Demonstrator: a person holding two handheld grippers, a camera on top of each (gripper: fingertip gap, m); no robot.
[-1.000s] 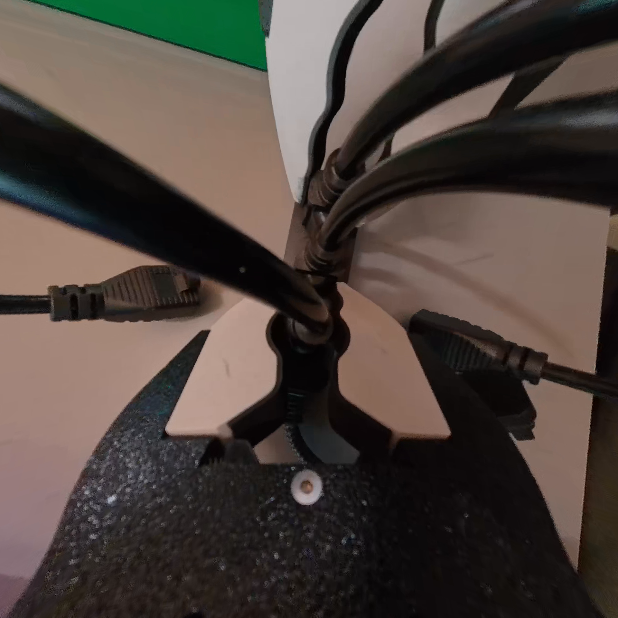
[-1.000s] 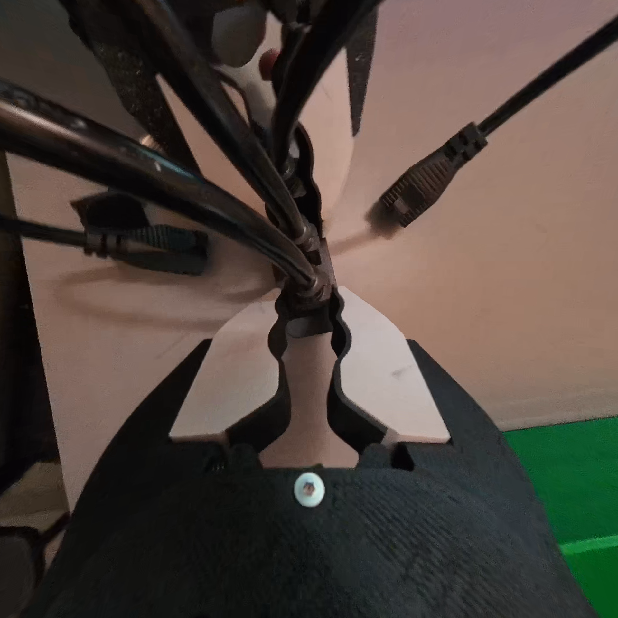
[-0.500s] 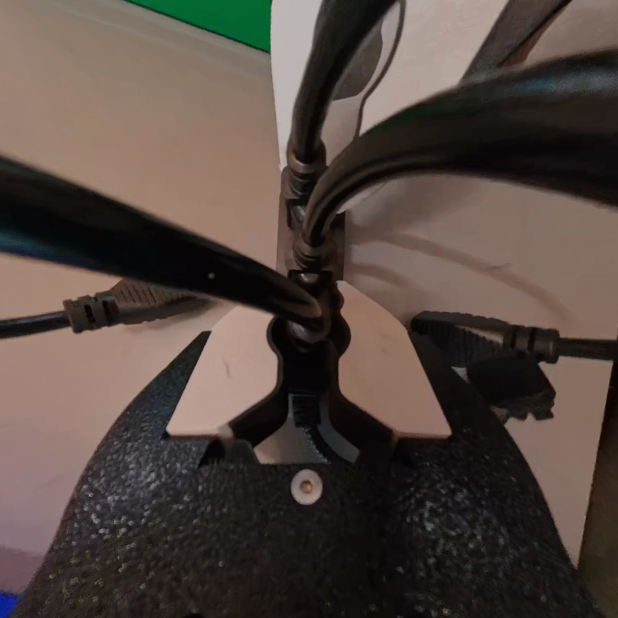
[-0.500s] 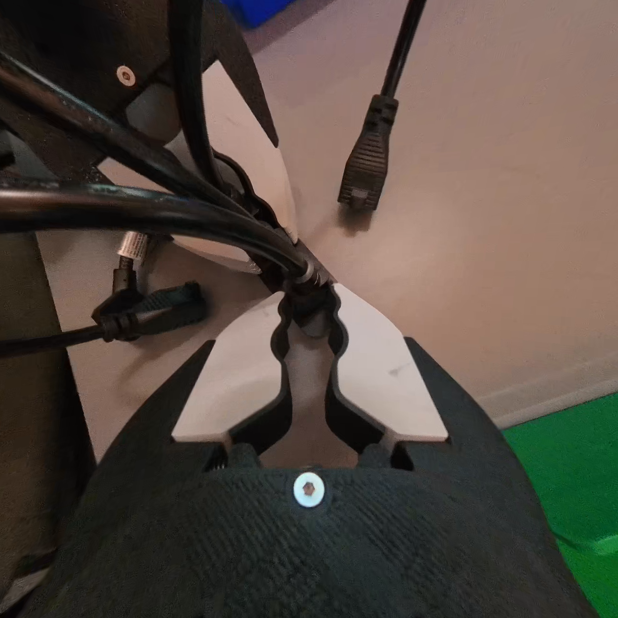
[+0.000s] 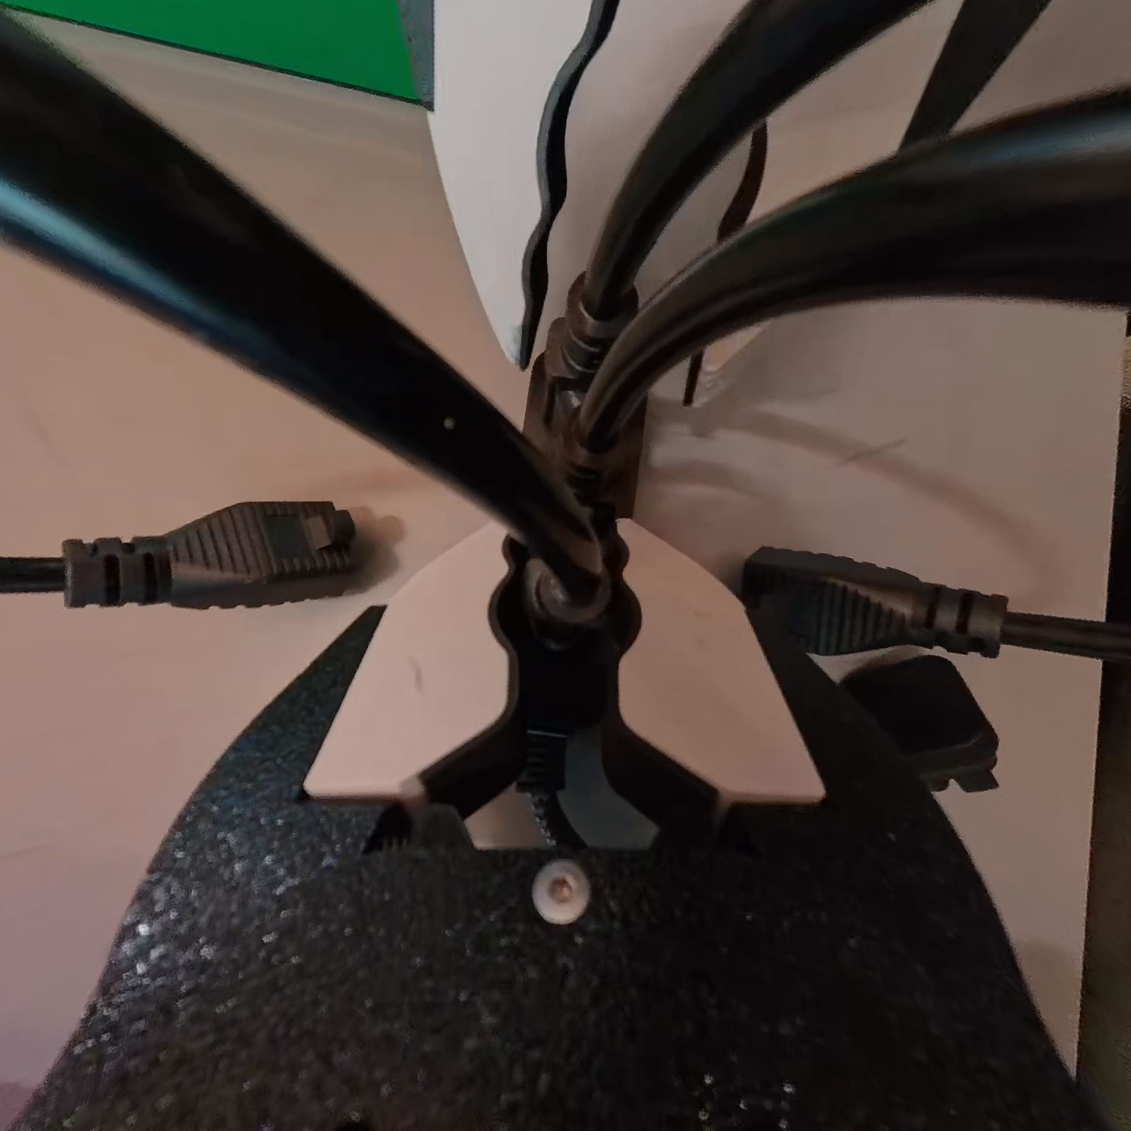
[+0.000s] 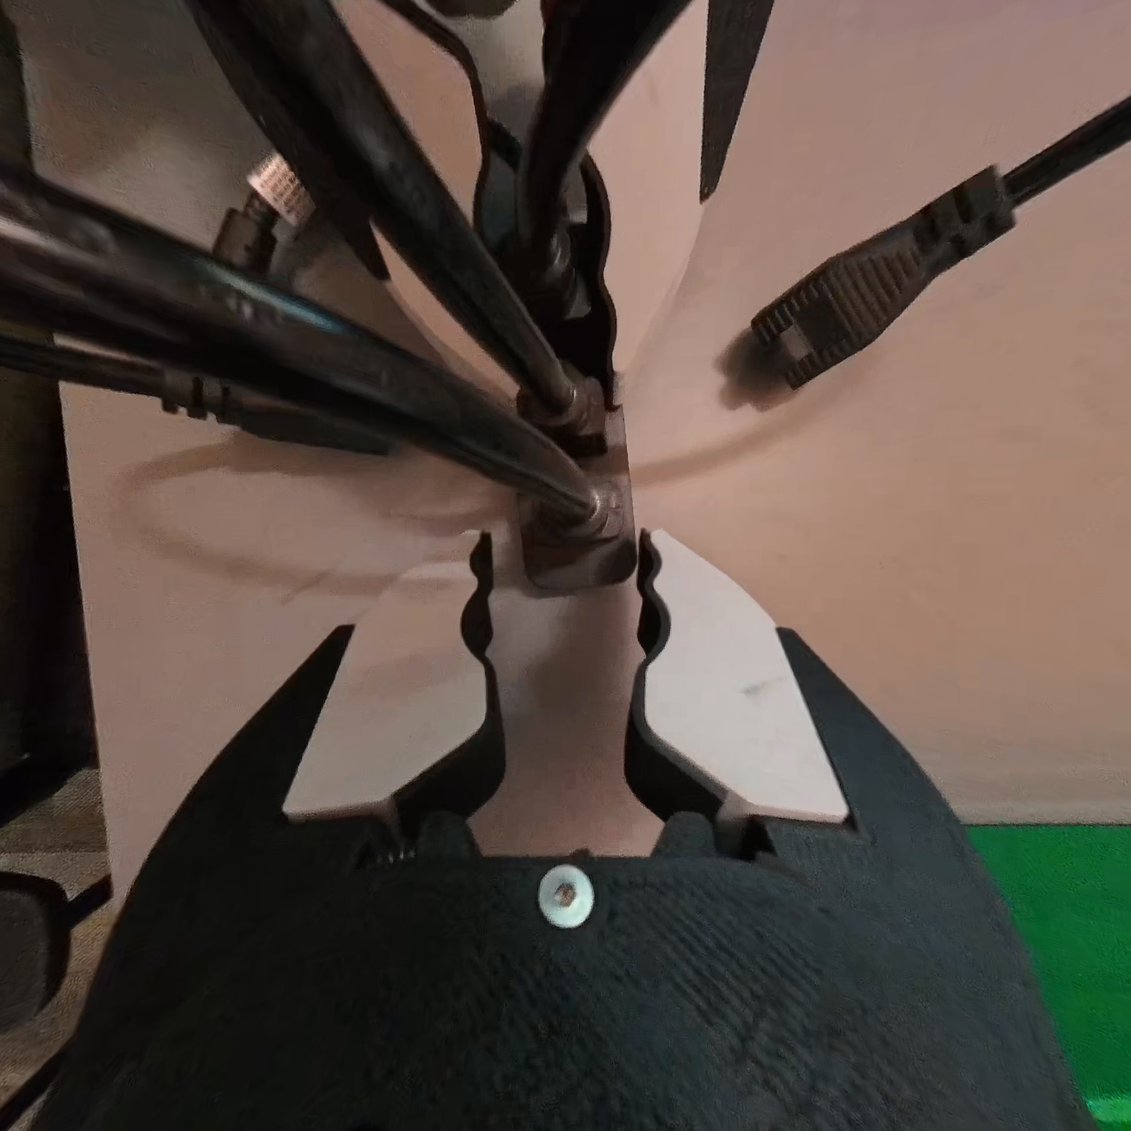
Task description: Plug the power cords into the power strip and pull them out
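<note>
In the left wrist view my left gripper (image 5: 566, 590) is shut on the plug (image 5: 569, 597) of a thick black power cord (image 5: 257, 275) at the near end of the small dark power strip (image 5: 618, 471). Two more black cords (image 5: 826, 245) stand plugged into the strip beyond it. In the right wrist view my right gripper (image 6: 563, 569) is open, its fingertips (image 6: 652, 569) on either side of the strip's near end (image 6: 575, 560) without gripping it. The plugged cords (image 6: 367, 379) sweep up to the left. The left gripper's finger (image 6: 603, 294) shows at the strip's far end.
Loose black cord connectors lie on the beige table: one left (image 5: 245, 554) and one right (image 5: 857, 606) in the left wrist view, one at the upper right (image 6: 857, 306) in the right wrist view. A green surface (image 6: 1071, 918) lies past the table's edge. A dark panel (image 6: 30, 551) borders one side. Across from one pair of fingers to the other is roughly 5 cm.
My right gripper was shut on the strip's end and has opened and drawn back slightly. My left gripper stays shut on the plug; the views have swung about.
</note>
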